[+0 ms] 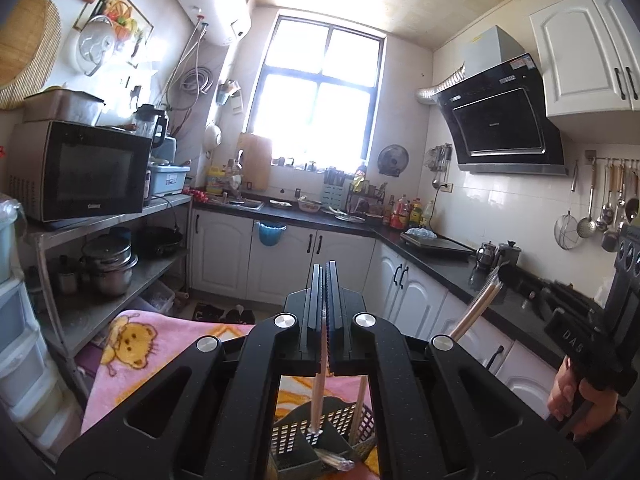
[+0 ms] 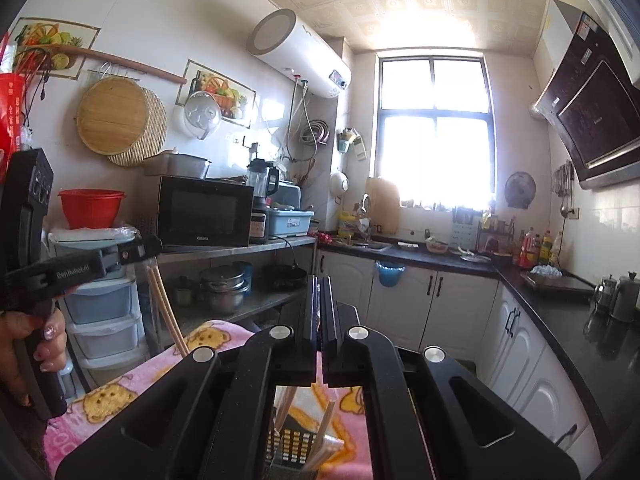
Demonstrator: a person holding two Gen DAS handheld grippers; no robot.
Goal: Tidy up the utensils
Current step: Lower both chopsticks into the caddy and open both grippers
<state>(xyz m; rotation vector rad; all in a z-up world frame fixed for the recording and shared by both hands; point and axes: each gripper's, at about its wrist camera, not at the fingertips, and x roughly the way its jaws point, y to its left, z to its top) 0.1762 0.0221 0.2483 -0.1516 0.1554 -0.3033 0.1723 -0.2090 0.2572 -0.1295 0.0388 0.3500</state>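
On microwave (image 2: 204, 210) door: "Galanz"; claw arm: "GenRobot.AI".

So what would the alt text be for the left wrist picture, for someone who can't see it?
A black two-finger left gripper, closed on thin pale wooden chopsticks, hangs over a dark slotted plastic utensil basket on a pink cartoon-bear blanket. At right, a hand holds the right gripper, gripping another chopstick bundle. Behind is a sunlit kitchen with white cabinets.
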